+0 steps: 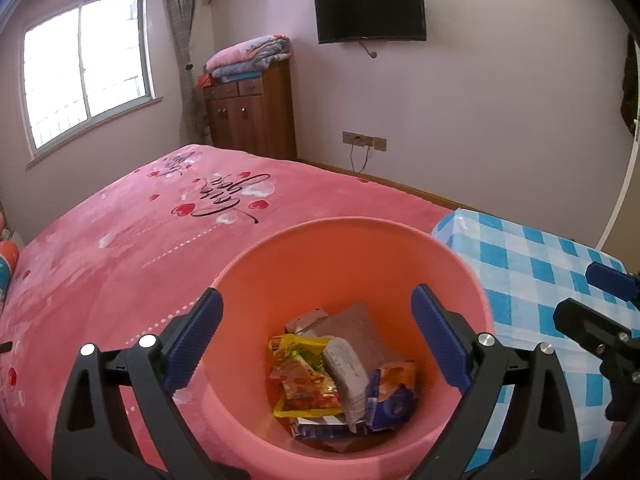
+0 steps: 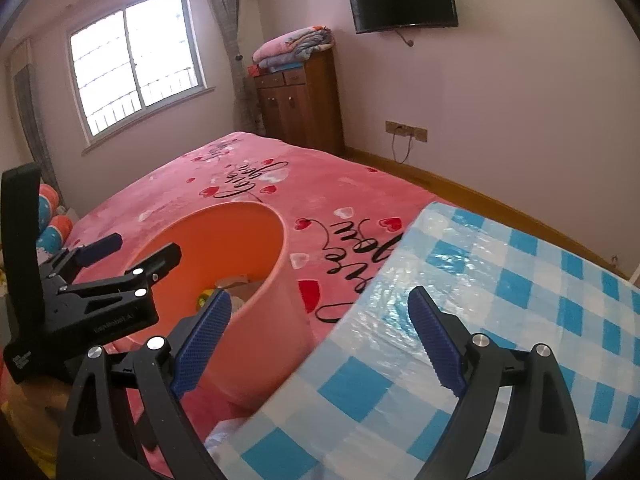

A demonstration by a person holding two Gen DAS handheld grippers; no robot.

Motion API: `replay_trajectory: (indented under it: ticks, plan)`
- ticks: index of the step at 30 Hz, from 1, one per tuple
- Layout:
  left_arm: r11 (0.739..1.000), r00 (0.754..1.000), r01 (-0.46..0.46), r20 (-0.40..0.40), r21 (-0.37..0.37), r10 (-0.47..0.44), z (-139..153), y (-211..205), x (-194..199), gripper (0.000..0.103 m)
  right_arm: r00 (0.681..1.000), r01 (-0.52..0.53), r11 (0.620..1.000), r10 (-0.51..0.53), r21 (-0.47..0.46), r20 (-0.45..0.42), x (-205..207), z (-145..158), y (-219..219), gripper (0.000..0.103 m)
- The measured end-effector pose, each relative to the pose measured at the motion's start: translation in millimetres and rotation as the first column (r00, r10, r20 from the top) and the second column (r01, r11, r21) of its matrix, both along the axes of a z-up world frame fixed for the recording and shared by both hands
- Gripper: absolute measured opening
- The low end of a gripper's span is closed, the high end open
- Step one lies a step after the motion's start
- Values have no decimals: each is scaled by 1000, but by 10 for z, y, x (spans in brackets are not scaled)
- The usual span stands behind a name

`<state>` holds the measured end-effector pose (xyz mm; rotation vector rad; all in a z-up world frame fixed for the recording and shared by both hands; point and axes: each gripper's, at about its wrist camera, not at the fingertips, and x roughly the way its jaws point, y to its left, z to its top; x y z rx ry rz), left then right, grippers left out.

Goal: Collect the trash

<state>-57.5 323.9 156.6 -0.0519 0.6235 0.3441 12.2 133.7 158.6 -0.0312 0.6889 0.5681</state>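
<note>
The trash (image 1: 340, 376), snack wrappers and crumpled paper, lies at the bottom of the pink bin (image 1: 460, 280), which stands between the bed (image 1: 120, 248) and the checkered desk (image 1: 560, 264). The left gripper (image 1: 316, 340) hangs above the bin, jaws wide apart, holding nothing. The right gripper (image 2: 320, 340) is over the desk edge, jaws also wide and empty.

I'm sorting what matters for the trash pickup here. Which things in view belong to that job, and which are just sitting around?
Part of the job:
- pink bin
- wrappers and cardboard inside it
- left gripper, open above the bin
- right gripper, open

Just lying about:
- bed
- checked table
- TV
- folded blankets
- cabinet
</note>
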Motion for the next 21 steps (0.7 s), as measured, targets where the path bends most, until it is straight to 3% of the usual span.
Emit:
replay_trajectory:
  ticks: [21]
  plan:
    - [995, 995, 96, 27, 17, -96, 71, -560, -25, 99, 992, 116, 991, -113, -63, 61, -195, -57, -486, 92]
